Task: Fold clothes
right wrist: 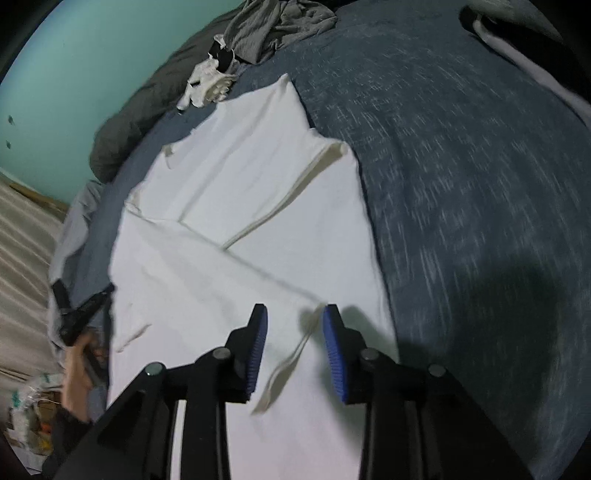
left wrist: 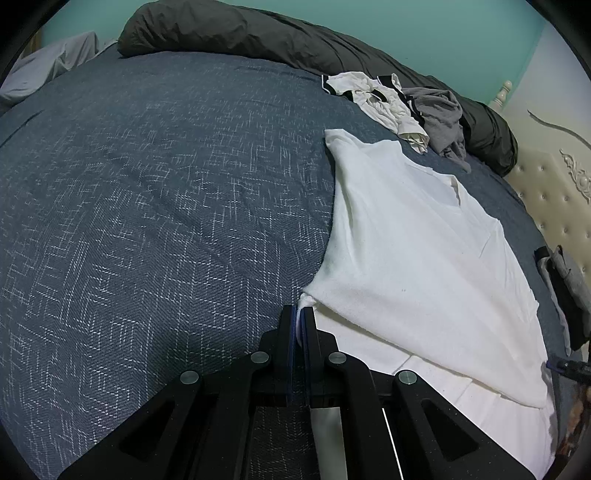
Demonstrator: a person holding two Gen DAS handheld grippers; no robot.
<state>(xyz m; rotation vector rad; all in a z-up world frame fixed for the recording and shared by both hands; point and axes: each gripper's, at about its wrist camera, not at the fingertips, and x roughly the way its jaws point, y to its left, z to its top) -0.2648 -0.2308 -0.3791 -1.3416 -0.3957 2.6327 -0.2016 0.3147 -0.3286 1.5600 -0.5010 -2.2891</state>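
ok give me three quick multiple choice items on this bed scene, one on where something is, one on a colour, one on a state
1. Where does the crumpled grey garment lie?
A. at the far edge of the bed, beside the dark duvet
B. on the white shirt
C. on the floor

2. What colour is the bedspread?
A. red
B. blue-grey with a pale woven pattern
C. plain white

3. How do the jaws of the right gripper stand?
A. shut on the pillow
B. shut on the grey garment
C. apart, above the white shirt

Answers: 1 A, it sits against the duvet beyond the shirt. 2 B, pale flecks on blue-grey. 3 C, blue pads stand clear of the cloth.
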